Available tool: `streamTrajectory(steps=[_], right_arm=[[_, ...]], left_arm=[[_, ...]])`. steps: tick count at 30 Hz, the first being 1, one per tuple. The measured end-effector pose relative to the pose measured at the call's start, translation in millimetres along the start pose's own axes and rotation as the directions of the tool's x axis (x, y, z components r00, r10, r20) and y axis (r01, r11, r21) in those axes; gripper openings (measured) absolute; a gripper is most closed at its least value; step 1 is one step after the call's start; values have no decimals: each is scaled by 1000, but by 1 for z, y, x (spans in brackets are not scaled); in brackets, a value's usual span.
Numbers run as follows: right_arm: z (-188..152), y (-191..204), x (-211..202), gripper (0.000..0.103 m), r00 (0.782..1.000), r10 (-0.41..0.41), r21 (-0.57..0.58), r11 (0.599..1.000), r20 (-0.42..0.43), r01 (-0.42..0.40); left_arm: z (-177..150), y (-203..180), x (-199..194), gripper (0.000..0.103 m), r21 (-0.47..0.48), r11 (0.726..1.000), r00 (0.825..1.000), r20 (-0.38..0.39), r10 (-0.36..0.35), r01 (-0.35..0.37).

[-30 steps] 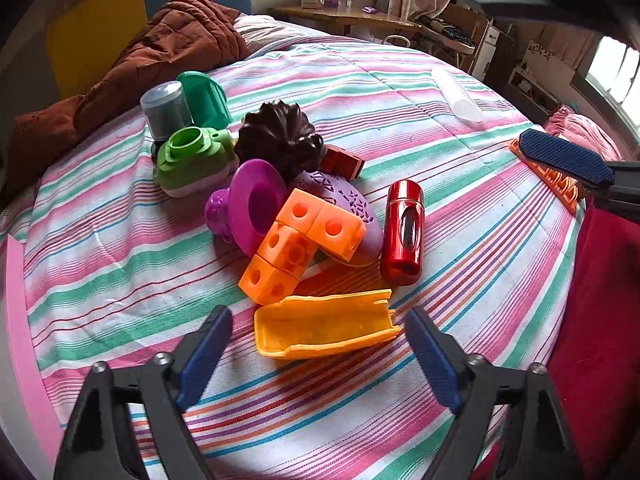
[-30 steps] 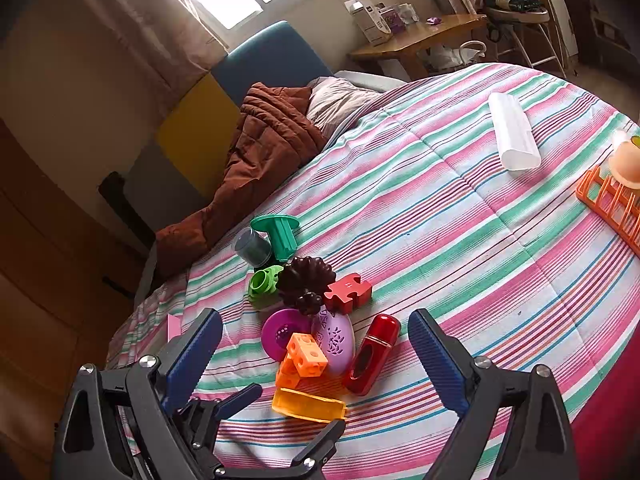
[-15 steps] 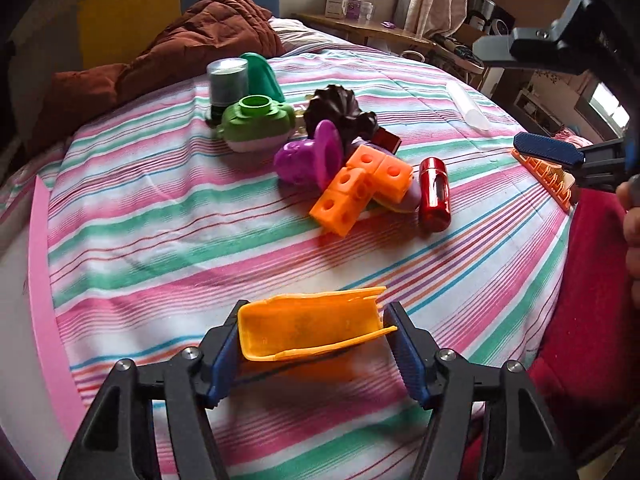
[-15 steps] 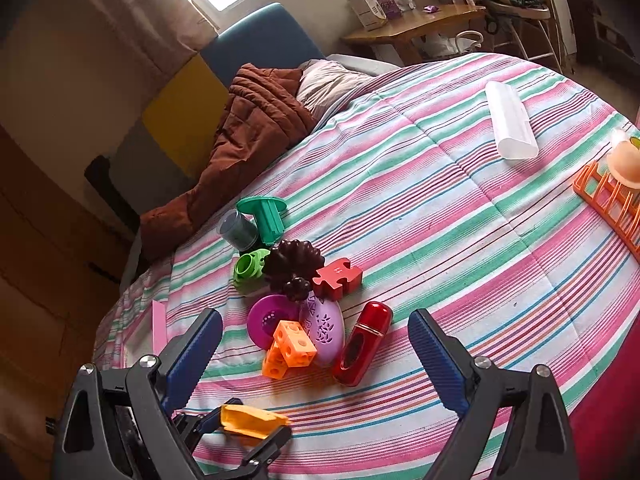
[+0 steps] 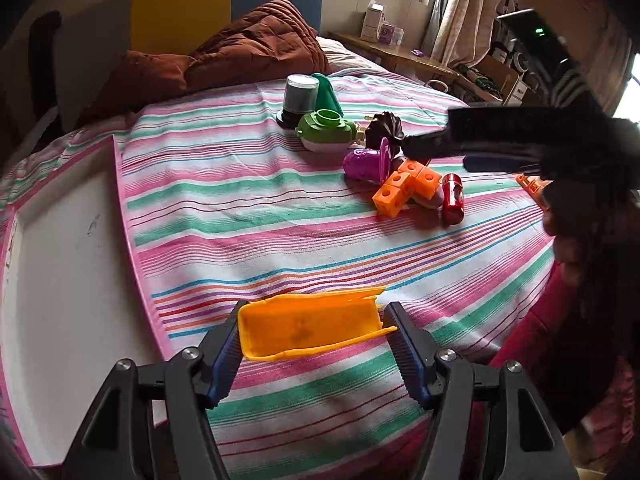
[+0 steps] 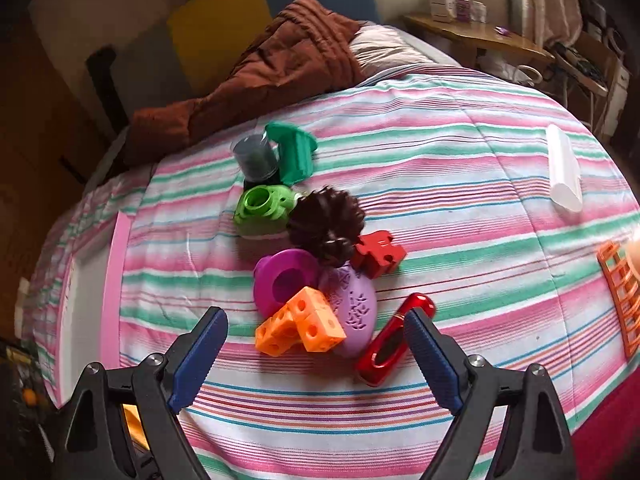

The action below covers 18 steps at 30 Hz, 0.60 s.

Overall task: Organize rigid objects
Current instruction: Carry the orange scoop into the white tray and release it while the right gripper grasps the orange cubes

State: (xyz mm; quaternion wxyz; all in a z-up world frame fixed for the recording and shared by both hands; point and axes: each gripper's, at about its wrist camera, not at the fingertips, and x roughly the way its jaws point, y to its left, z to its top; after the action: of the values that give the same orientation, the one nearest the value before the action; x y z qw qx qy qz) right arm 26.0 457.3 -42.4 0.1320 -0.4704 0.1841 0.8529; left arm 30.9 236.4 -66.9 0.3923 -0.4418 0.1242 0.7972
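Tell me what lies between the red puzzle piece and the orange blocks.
The lilac oval piece lies between the red puzzle piece and the orange blocks, seen from the right wrist.

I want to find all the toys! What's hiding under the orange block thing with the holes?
The orange blocks lean on a purple oval toy with tiny cut-outs, beside a purple cup. Part of the oval is covered by the blocks, so anything tucked beneath there cannot be seen.

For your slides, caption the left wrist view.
Left gripper clamps a yellow scoop above the striped bedspread, beside a pink-rimmed tray.
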Motion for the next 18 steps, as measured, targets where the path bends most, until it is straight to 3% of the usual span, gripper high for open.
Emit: streamTrajectory(steps=[7, 9, 10, 13, 18], right_arm=[[-20, 52, 46, 86, 976, -211, -298, 937, -62, 183], [-23, 56, 49, 66, 963, -267, -338, 910, -31, 241], [-24, 56, 48, 65, 958, -286, -350, 899, -13, 264], [-23, 53, 45, 64, 967, -256, -338, 911, -14, 237], [-23, 57, 39, 64, 994, -83, -303, 951, -75, 57]], left_arm=[[-4, 18, -22, 67, -63, 998, 999, 29, -13, 15], [-7, 22, -27, 67, -75, 997, 999, 37, -14, 17], [-7, 23, -29, 67, -80, 997, 999, 41, -14, 17], [-8, 27, -37, 67, -94, 995, 998, 55, -11, 16], [-7, 42, -61, 67, -134, 991, 995, 103, -1, 15]])
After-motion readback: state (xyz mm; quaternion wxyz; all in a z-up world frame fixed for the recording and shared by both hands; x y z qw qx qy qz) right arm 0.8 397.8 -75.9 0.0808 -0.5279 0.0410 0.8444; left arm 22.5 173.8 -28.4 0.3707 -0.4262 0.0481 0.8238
